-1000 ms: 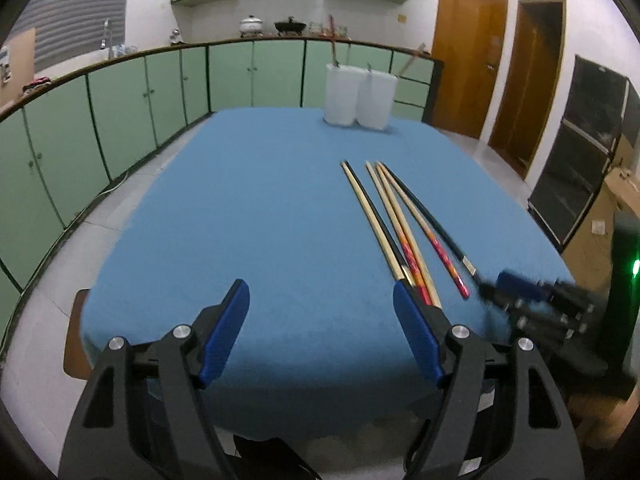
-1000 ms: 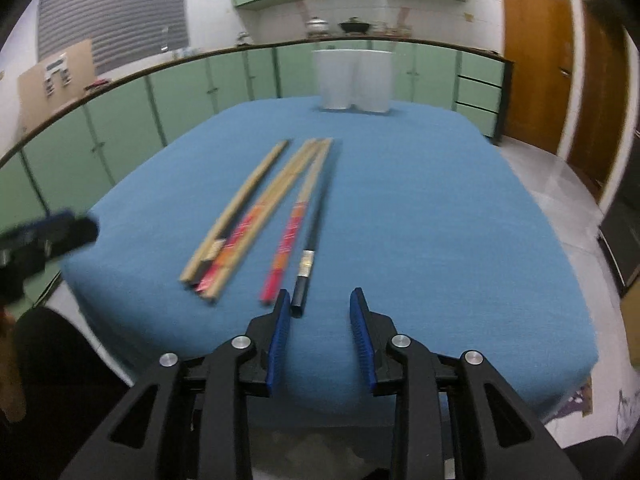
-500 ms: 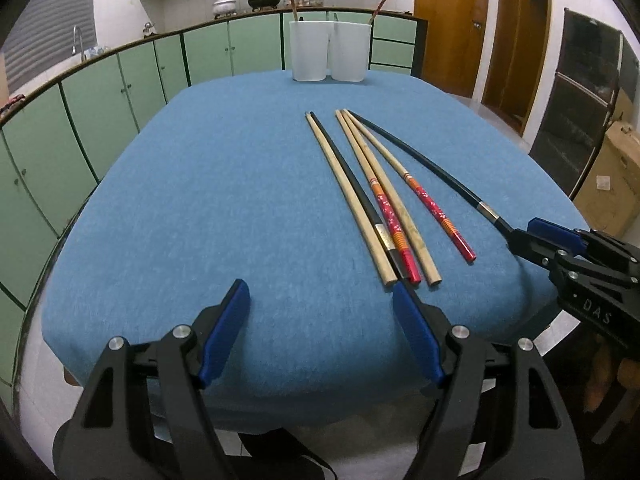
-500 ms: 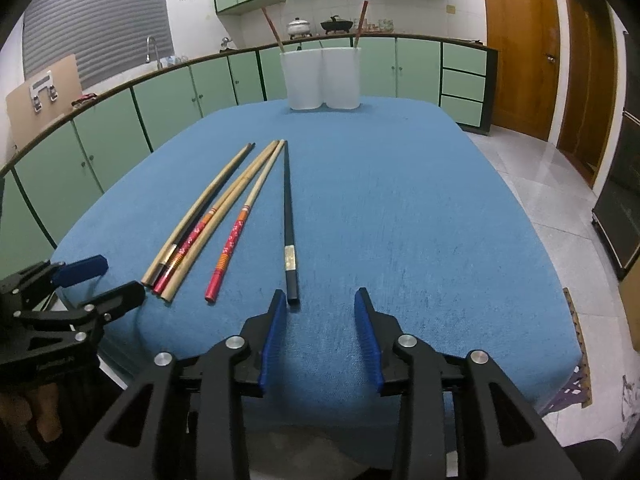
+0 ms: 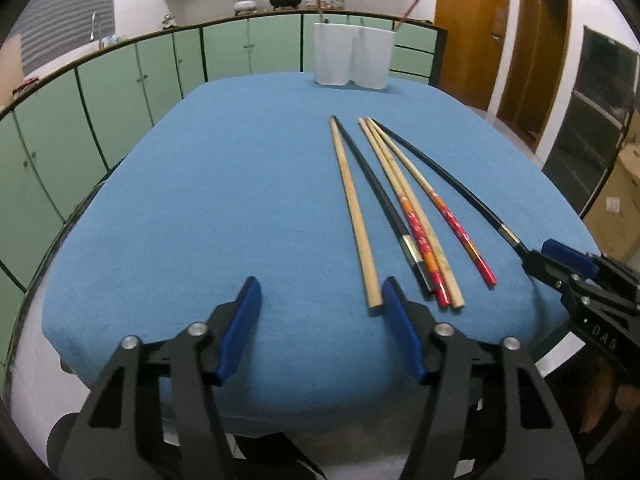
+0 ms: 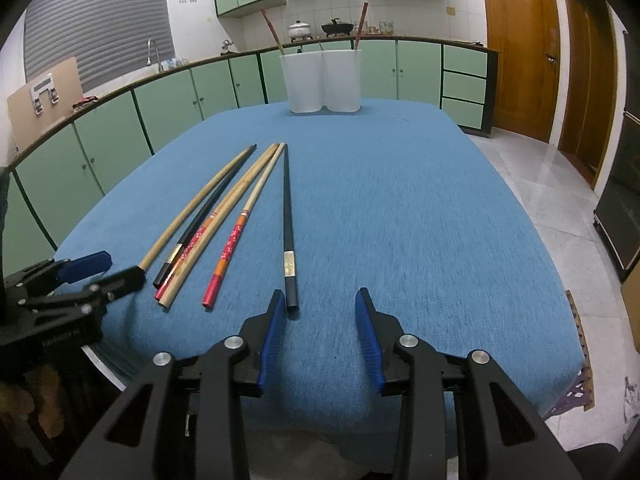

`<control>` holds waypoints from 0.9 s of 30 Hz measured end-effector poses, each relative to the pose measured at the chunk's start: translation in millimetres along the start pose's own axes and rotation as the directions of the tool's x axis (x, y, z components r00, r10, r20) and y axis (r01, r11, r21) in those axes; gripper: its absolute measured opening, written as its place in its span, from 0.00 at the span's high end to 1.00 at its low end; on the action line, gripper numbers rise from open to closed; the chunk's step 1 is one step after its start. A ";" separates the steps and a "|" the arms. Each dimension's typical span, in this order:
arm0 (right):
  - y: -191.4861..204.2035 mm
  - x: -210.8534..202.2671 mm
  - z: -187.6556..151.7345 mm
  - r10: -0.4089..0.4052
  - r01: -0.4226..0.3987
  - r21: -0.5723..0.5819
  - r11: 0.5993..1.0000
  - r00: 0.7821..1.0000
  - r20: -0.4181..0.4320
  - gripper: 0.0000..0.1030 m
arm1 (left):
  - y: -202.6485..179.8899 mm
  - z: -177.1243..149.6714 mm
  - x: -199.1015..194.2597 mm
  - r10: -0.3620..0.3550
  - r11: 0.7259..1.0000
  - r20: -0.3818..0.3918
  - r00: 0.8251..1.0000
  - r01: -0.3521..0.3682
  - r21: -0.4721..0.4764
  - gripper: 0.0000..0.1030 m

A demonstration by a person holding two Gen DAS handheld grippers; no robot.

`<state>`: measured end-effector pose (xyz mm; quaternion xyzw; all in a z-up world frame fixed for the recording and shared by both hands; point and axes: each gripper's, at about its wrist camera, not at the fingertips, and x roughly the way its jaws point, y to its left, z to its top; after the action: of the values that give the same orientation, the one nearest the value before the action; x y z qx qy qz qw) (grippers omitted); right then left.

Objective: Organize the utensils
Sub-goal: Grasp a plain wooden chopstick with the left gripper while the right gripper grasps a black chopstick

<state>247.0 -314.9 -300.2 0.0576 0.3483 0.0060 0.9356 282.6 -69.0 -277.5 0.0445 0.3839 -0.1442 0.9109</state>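
Several chopsticks lie side by side on the blue tablecloth: a plain wooden one, a black one, red-patterned ones and a separate black one. Two white holders stand at the far edge, each with a chopstick in it. My left gripper is open at the near edge, its right finger beside the wooden chopstick's end. My right gripper is open, its left finger next to the separate black chopstick's near end. Each gripper shows in the other's view.
Green kitchen cabinets curve behind and left of the table. Wooden doors stand at the right. Tiled floor lies to the right of the table.
Both grippers moved forward over the table's near edge. The right gripper's jaws have opened wider. The chopsticks have not moved.
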 end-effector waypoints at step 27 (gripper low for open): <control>-7.1 -1.3 -2.4 -0.058 0.057 0.008 0.998 0.998 0.024 0.86 | 25.3 0.8 -3.3 0.093 0.989 0.007 0.996 -0.091 -0.112 0.44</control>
<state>244.3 -321.8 -301.9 0.0511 0.3383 -0.0230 0.9394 288.5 -44.3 -275.3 0.0101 0.3831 -0.0806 0.9201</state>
